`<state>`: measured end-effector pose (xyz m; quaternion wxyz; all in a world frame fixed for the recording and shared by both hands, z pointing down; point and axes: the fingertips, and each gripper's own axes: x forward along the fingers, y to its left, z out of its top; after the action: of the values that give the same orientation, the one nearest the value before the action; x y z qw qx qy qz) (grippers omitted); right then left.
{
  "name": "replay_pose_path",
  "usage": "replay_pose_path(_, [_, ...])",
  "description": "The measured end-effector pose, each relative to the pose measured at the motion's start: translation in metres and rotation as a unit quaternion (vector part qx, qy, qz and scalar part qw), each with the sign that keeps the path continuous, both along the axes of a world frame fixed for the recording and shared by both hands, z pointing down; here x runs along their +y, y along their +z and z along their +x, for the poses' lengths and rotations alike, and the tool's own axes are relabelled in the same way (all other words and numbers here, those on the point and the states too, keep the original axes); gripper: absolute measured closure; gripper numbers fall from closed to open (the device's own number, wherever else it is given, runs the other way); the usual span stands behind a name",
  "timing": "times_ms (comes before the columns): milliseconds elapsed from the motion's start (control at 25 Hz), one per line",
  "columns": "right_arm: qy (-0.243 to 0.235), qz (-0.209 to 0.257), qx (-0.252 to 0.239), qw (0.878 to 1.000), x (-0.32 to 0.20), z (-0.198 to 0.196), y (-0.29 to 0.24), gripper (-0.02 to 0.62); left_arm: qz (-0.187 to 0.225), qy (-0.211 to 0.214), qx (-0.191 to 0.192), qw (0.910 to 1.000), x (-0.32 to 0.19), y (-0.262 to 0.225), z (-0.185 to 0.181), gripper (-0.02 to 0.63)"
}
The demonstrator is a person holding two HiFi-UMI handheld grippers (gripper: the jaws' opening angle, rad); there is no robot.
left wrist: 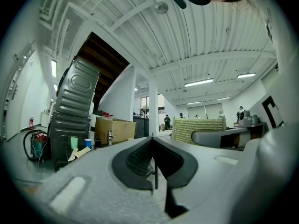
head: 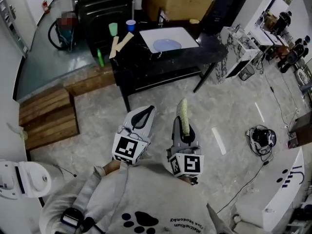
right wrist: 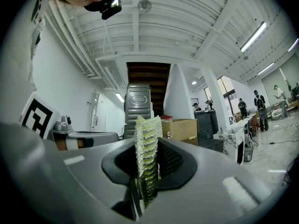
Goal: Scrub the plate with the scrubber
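Sleeve (head: pixel 105 186) and both grippers sit lowest in the head view. Left gripper (head: pixel 147 110): jaws pressed together, nothing between them. Right gripper (head: pixel 186 129): jaws pinching the yellow-green scrubber (head: pixel 183 112), which stands on edge and sticks out past the tips. Plate (head: pixel 166 45) is well ahead of both jaws, on a white mat (head: pixel 146 35) on the black table (head: pixel 146 69), apart from the scrubber. Green cup (head: pixel 113 29) and blue cup (head: pixel 130 24) are ahead-left of the left jaws. Cardboard box (head: pixel 178 1) is beyond the plate.
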<state>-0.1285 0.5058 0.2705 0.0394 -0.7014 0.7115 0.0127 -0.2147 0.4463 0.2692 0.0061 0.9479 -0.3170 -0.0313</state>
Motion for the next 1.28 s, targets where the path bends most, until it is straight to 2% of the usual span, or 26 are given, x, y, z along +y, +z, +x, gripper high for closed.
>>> replay_pose_path(520, [-0.008,-0.036,0.004,0.999,-0.050,-0.001,0.019,0.528,-0.026,0.001,-0.001,0.9996,-0.047,0.027,0.003,0.601])
replay_pose_path(800, [-0.025,-0.024,0.010,0.999,-0.087,0.012,0.013,0.527,-0.035,-0.014,0.005,0.9993,-0.081,0.030,0.014,0.601])
replay_pose_path(1120, [-0.043,-0.043,0.005,0.998,-0.151,0.062,0.027,0.527,-0.057,-0.026,0.003,0.9981,-0.141,0.046,0.064,0.601])
replay_pose_path(1280, [-0.052,-0.045,-0.001,0.998,-0.192,0.101,0.027,0.526,-0.061,-0.033,0.002,0.9976,-0.175,0.045,0.098,0.601])
